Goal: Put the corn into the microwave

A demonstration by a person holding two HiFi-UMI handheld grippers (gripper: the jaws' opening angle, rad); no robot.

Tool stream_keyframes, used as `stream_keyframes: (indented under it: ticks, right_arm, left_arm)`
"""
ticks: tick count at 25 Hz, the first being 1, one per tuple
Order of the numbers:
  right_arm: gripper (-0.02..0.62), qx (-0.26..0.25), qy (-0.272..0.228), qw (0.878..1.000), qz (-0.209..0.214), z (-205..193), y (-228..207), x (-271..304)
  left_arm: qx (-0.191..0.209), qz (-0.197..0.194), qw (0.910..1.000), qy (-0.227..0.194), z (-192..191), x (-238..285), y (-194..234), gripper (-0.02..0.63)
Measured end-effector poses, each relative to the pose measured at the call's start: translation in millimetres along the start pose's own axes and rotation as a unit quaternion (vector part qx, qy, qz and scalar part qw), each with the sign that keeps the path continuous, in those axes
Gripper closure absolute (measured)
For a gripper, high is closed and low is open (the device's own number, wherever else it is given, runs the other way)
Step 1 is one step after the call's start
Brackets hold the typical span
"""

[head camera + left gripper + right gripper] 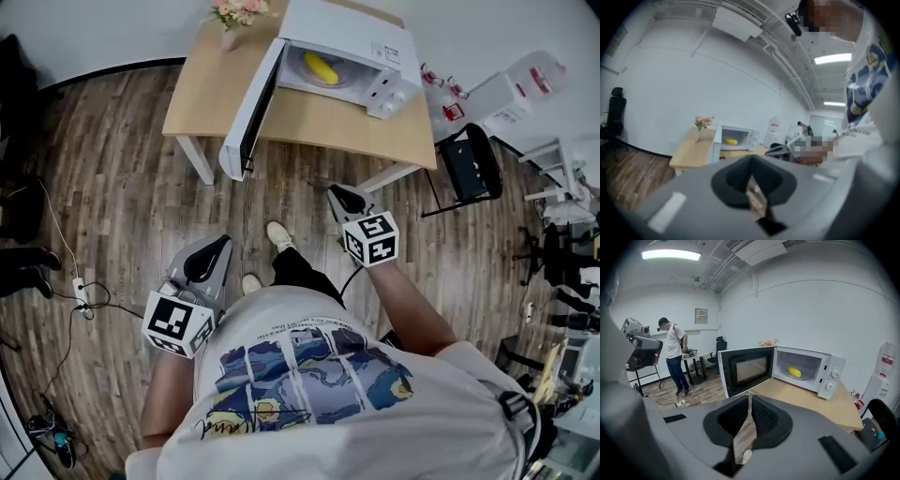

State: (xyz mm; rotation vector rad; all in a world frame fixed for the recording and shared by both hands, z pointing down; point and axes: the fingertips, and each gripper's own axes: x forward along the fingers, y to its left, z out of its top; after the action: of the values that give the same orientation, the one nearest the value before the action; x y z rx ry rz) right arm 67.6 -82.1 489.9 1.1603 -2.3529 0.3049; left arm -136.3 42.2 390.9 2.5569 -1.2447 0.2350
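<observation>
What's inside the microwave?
One yellow corn lies inside the microwave; its door stands open. Nothing else shows there, but the microwave's own top hides part of the inside.

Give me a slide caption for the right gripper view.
Corn sits inside the microwave, its door swung open, on a wooden table; the right hand-held gripper in front is shut and empty.

The grey, marker-cubed left gripper (pixel 217 248) and right gripper (pixel 337 197) are pointing toward the light wooden table (pixel 309 122) — both with jaws closed on nothing — the right one reaching nearer it.
</observation>
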Motion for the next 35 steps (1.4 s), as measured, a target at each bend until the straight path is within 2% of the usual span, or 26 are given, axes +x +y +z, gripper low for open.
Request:
stream_keyframes:
  ticks: [6,12,20,25,30,35]
  right_arm:
    - [0.577,0.000,-0.001,1.000,0.019,-5.1,32.9,-25.0]
    - [0.580,0.003,-0.005,1.000,0.018,-7.4,44.1,-34.9]
    - [0.581,-0.024,-0.005,0.999,0.037,-0.5,59.5,-32.1]
    - [0.583,0.004,-0.013,0.998,0.061,5.5,67.1,-23.4]
    - [0.583,-0.036,-0.006,0.998,0.060,5.1,72.0,-21.2]
    - [0.584,-0.035,-0.011,0.997,0.065,5.0,70.7,-23.7]
  left_arm:
    - [0.007,-0.023,0.9997,0.005,-6.5,-0.8,-10.2,0.597]
    - [0.009,-0.035,0.9993,0.007,-10.8,-1.3,-13.9,0.597]
    - [0.003,-0.022,0.9997,0.006,-14.9,-11.1,-10.2,0.597]
    - [-0.002,-0.010,0.9999,0.009,-18.7,-16.5,-3.7,0.597]
    - [-0.004,-0.009,0.9999,0.010,-21.2,-16.4,-5.2,0.597]
    - [-0.003,-0.011,0.9999,0.011,-19.2,-11.4,-7.7,0.597]
